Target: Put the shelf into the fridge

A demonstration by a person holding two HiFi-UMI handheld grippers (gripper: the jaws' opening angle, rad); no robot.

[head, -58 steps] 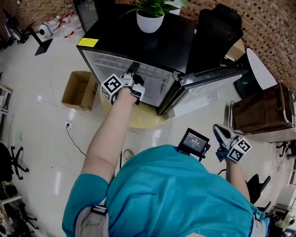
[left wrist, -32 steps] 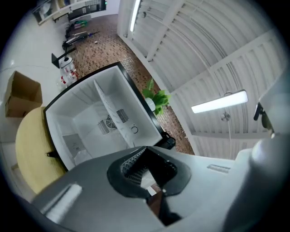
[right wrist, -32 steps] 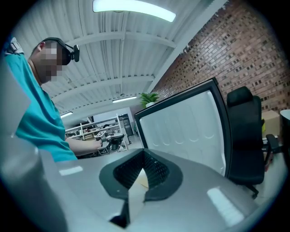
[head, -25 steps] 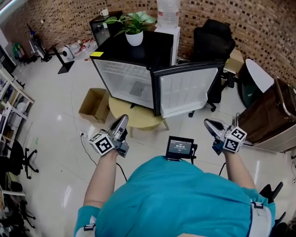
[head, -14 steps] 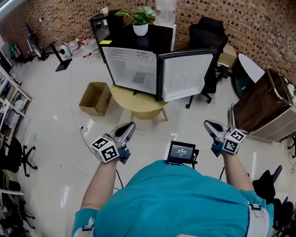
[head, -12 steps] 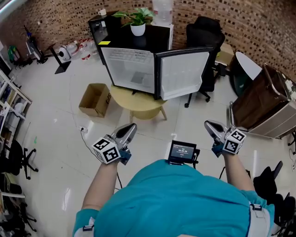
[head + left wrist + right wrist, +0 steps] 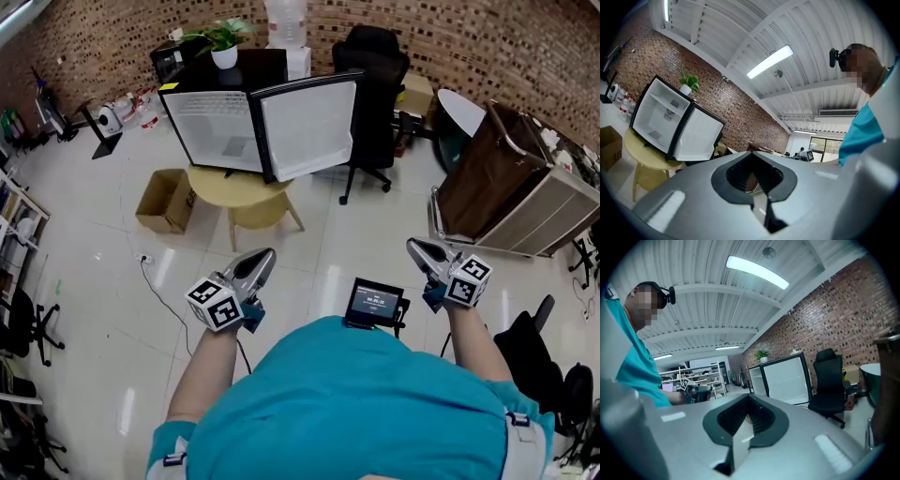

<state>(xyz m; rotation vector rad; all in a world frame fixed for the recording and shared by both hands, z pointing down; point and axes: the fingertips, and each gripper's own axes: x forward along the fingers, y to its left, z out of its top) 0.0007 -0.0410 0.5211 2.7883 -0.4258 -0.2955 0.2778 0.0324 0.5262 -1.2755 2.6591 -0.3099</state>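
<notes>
Cardboard box: an open brown cardboard box [image 7: 167, 200] stands on the pale tiled floor, just left of the table.
Fridge: a small black fridge with a white inside [image 7: 220, 112] stands on a low round yellow table [image 7: 246, 192], well apart from both grippers. A green plant in a white pot [image 7: 223, 49] stands on its top.
Shelf: in the left gripper view, 1 flat white shelf [image 7: 663, 100] lies level across the upper part of the fridge's inside.
Left gripper: the left gripper [image 7: 258, 261] is held in the air in front of the person's teal shirt [image 7: 356, 403], tips pointing toward the fridge. Its 2 jaws are pressed together with nothing between them.
Door: the fridge's door [image 7: 309, 127] stands swung wide, white inner face toward the person.
Chair: a black office chair [image 7: 370, 66] stands just behind the door.
Screen: a small black screen [image 7: 375, 302] sits at the person's chest, between the 2 grippers.
Right gripper: the right gripper [image 7: 417, 249] is held at a like height, its 2 jaws together and empty.
Cabinet: a brown and grey cabinet [image 7: 487, 169] stands at the far right.
</notes>
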